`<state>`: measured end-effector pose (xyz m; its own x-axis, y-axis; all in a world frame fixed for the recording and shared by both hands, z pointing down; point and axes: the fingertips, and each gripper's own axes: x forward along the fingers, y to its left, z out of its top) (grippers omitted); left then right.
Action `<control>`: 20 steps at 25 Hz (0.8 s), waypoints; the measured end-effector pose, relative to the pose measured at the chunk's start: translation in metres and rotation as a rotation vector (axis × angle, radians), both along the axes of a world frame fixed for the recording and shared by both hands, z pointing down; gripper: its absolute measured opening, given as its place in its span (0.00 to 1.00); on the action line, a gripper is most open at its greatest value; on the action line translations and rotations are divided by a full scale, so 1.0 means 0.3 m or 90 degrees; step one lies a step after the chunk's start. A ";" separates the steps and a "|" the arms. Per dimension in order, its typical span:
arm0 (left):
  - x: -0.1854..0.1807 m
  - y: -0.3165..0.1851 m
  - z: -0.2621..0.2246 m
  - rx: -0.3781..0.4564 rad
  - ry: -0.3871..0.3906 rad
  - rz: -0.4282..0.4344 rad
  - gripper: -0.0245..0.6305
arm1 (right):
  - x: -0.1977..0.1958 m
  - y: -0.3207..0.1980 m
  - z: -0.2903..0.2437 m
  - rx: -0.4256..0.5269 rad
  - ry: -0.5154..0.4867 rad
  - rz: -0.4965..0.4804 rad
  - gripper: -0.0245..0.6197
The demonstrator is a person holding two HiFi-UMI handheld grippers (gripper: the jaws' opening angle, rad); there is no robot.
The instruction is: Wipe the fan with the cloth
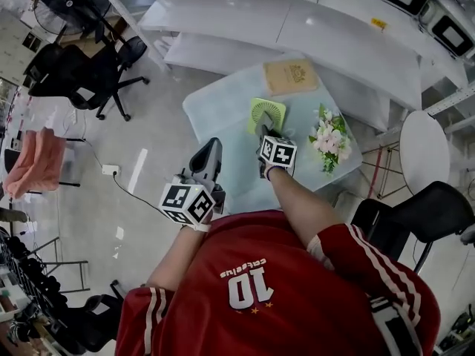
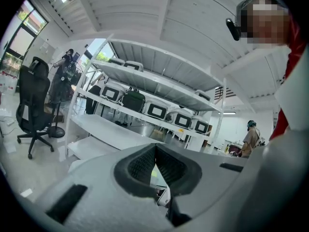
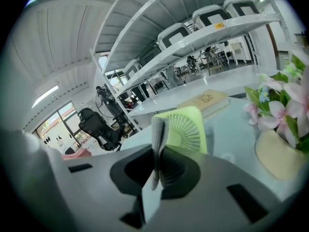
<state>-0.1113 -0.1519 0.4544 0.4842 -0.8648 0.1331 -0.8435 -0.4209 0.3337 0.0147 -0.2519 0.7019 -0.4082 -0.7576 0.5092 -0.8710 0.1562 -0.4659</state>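
**At table, near side: cloth held ready before fan**

Right gripper (image 3: 155, 154) pinches cloth (image 3: 158, 132) upright, just short of fan (image 3: 189, 131), probably so its face can meet the grille. Left gripper (image 2: 154, 153), jaws pressed together on nothing, is by the table (image 1: 215, 102) edge, seemingly spare. Fan sits mid-table.

Count: 1 fan, 1 cloth, 1 book (image 3: 205, 100), 1 flower bunch (image 3: 282, 105), 2 grippers.
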 end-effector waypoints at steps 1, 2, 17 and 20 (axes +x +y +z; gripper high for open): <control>-0.008 -0.002 0.002 -0.002 0.001 -0.005 0.05 | -0.013 -0.013 -0.012 0.009 -0.005 -0.003 0.06; -0.016 -0.004 0.005 -0.004 0.001 -0.010 0.05 | -0.028 -0.024 -0.020 0.015 -0.009 -0.008 0.06; -0.070 -0.050 0.062 -0.040 -0.006 -0.043 0.05 | -0.178 -0.119 0.014 -0.065 0.047 -0.100 0.06; -0.088 -0.057 0.077 -0.048 -0.006 -0.054 0.05 | -0.173 -0.129 0.037 -0.086 0.035 -0.101 0.07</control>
